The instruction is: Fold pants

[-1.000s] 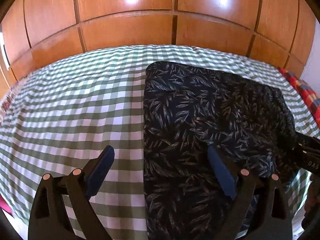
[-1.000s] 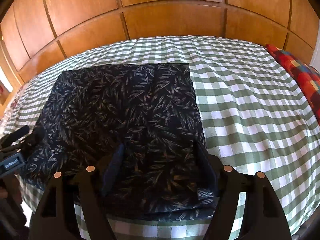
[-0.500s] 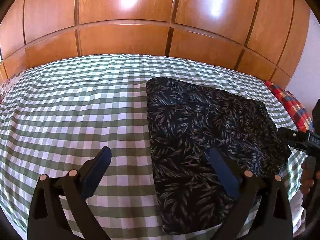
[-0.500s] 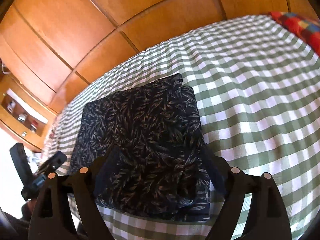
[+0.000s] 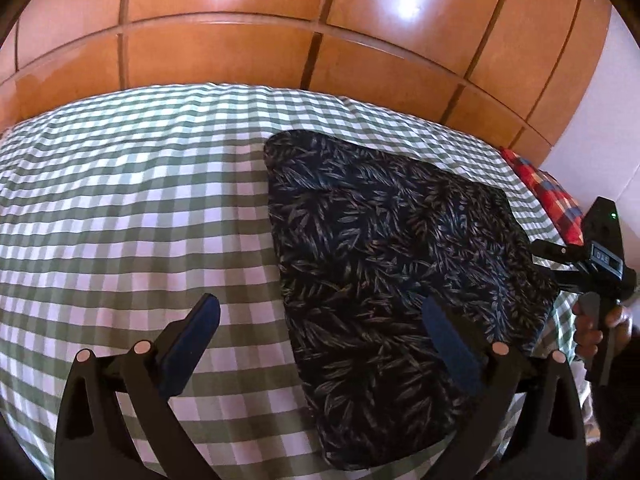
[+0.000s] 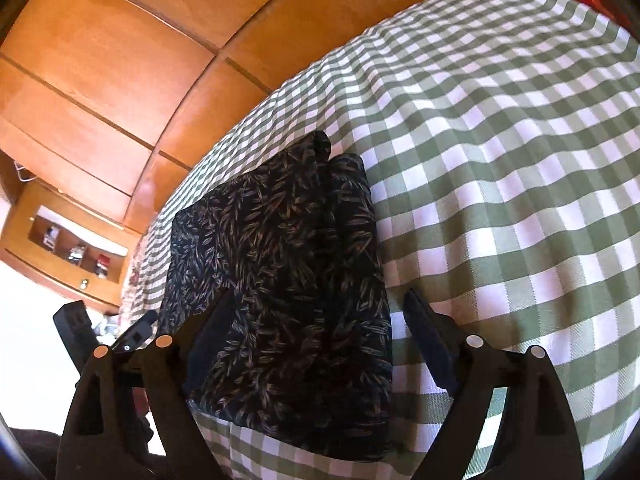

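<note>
Left wrist view shows the pants (image 5: 392, 264), dark with a leaf print, lying folded into a compact rectangle near the front edge of the bed, on the green checked bedspread (image 5: 132, 208). The left gripper (image 5: 316, 332) hangs above their left edge, its jaws having just been opening to full width, nothing between them. The right gripper (image 6: 312, 336) has also been spreading and straddles the right edge, apparently clear of the cloth, though the tilted view makes this uncertain. Judging by the tidy stack, folding seems nearly finished; any last fold should pinch both near corners evenly. Behind stands a wooden headboard (image 5: 248, 52); a red plaid pillow (image 5: 548, 200) lies at the right.
</note>
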Available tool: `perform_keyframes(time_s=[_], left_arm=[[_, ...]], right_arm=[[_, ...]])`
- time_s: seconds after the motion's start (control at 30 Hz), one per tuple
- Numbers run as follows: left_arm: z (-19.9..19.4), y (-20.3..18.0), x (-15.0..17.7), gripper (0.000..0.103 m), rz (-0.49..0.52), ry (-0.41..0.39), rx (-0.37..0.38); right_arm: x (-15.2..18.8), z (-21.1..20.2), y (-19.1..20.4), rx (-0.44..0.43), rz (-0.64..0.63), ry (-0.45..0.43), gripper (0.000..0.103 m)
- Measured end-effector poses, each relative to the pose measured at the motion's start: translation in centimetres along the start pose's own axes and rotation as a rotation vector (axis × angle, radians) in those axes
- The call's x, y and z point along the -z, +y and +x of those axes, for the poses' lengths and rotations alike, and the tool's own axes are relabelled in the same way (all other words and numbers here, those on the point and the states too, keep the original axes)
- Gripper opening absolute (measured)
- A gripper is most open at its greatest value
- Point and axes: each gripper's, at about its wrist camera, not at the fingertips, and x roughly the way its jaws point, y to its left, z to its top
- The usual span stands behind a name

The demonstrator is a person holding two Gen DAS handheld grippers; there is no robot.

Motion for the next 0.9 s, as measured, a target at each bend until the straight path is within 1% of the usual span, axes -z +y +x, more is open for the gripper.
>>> perform_keyframes(time_s=[0.23, 0.3, 0.37, 0.43, 0.47, 0.53, 0.57, 0.6, 0.63, 0.7, 0.73, 0.8, 0.9], left_arm=[[1.8, -0.3, -0.6, 0.101, 0.022, 0.046, 0.048], [2.4, -0.6, -0.8, 0.101, 0.03, 0.061, 0.058], [3.2, -0.6, -1.0, 0.1, 0.025, 0.087, 0.081], [4.2, -0.6, -1.1, 0.1, 0.001, 0.123, 0.117], [4.7, -0.6, -1.1, 0.1, -0.009, 0.136, 0.142], [5.4, -0.5, -1.3, 0.1, -0.025, 0.146, 0.163], [5.6, -0.6, -1.4, 0.098, -0.027, 0.148, 0.167], [5.7, -1.0, -1.5, 0.096, -0.016, 0.149, 0.153], [5.7, -1.4, -1.6, 0.096, 0.004, 0.154, 0.121], [5.7, -2.8, -2.0, 0.097, 0.072, 0.145, 0.057], [5.4, -3.9, -2.0, 0.097, 0.135, 0.128, 0.003], [5.0, -5.3, -1.8, 0.098, 0.211, 0.097, -0.074], [4.6, -7.0, -1.6, 0.098, 0.288, 0.069, -0.151]], right_arm=[[-0.3, 1.2, 0.2, -0.049, -0.044, 0.046, 0.085], [-0.4, 1.7, 0.5, -0.046, -0.06, 0.054, 0.081], [-0.6, 2.2, 0.6, -0.024, -0.074, 0.057, 0.064], [-0.7, 2.5, 0.5, -0.032, -0.078, 0.061, 0.058], [-0.7, 2.6, 0.4, -0.039, -0.081, 0.063, 0.058], [-0.7, 2.8, 0.3, -0.055, -0.086, 0.066, 0.058], [-0.7, 2.9, 0.1, -0.063, -0.083, 0.067, 0.058], [-0.8, 2.9, -0.1, -0.072, -0.077, 0.066, 0.058], [-0.8, 2.9, -0.2, -0.082, -0.072, 0.063, 0.058], [-0.7, 3.0, -0.4, -0.095, -0.067, 0.058, 0.058], [-0.7, 2.9, -0.6, -0.098, -0.064, 0.055, 0.058], [-0.7, 2.9, -0.6, -0.096, -0.066, 0.053, 0.058], [-0.7, 2.9, -0.5, -0.092, -0.063, 0.046, 0.058]])
